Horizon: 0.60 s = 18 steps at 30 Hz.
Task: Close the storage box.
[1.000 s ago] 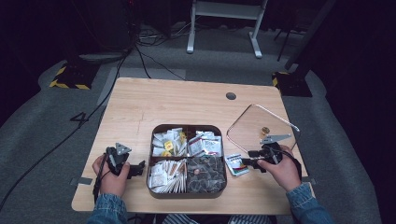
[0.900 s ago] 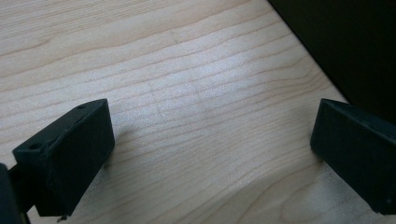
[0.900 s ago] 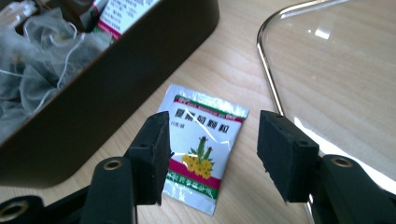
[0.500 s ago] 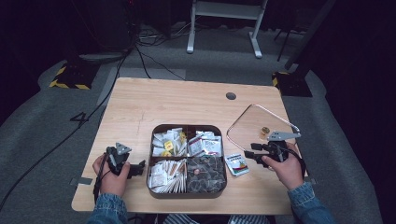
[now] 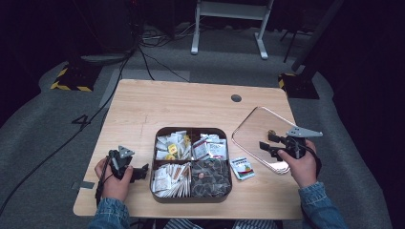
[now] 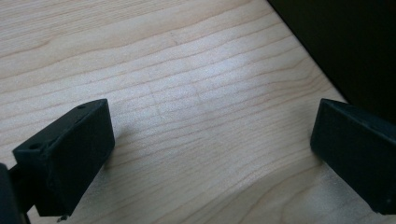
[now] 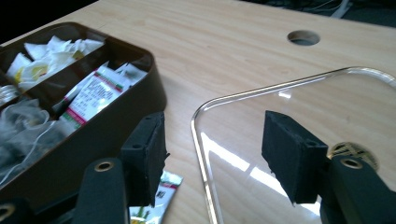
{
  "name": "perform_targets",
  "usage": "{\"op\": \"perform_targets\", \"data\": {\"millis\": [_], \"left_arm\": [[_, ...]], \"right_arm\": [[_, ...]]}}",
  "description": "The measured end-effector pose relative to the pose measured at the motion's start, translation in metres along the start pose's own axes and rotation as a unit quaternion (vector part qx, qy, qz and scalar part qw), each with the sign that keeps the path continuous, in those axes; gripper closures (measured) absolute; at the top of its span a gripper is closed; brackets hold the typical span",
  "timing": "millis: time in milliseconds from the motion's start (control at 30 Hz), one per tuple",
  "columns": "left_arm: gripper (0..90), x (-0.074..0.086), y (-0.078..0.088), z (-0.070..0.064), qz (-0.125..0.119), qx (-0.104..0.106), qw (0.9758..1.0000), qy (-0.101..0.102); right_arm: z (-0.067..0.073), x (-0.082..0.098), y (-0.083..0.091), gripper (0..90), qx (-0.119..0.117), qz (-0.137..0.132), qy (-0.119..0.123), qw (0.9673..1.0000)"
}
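Note:
A brown four-part tray [image 5: 192, 199] holds several tea bags and paper packets; its wall [image 7: 116, 126] is at the left in the right gripper view. A clear lid [image 5: 258, 129] lies flat to its right. One small packet [image 5: 242, 168] rests on the table between tray and lid. My right gripper [image 5: 265, 144] hovers over the lid's near-left edge [image 7: 205, 149]. Its jaws have just been opening, and nothing is between them [image 7: 215, 140]. The packet [image 7: 166, 184] peeks out below its left jaw. My left gripper [image 5: 142, 172] rests open on the bare wood [image 6: 210, 149], just left of the tray.
A round cable hole [image 5: 236, 98] sits in the table behind the lid. A small round knob or sticker [image 7: 348, 149] is on the lid. Bare wood stretches behind the tray. The table's near edge lies close under both hands.
My right gripper has moved right and a little up, away from the small packet and over the lid's edge. The packet stays on the table. The left hand has kept still.

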<state>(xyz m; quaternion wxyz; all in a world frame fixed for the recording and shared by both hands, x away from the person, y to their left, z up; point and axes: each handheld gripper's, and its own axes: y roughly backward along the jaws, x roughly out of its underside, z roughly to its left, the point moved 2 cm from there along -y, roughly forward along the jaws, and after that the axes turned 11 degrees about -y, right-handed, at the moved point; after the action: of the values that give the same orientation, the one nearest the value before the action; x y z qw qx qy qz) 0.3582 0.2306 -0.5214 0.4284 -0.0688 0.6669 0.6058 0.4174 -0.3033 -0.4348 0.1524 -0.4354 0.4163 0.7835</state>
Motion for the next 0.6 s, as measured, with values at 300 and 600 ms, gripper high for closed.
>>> {"op": "perform_targets", "data": {"millis": [300,600], "left_arm": [[0.0,0.000,0.000,0.000,0.000,0.000,1.0000,0.000],[0.0,0.000,0.000,0.000,0.000,0.000,1.0000,0.000]], "right_arm": [[-0.033,-0.008,-0.007,39.6,0.040,-0.016,-0.012,0.9990],[-0.073,0.002,-0.020,38.1,0.089,-0.006,-0.036,0.9953]]}}
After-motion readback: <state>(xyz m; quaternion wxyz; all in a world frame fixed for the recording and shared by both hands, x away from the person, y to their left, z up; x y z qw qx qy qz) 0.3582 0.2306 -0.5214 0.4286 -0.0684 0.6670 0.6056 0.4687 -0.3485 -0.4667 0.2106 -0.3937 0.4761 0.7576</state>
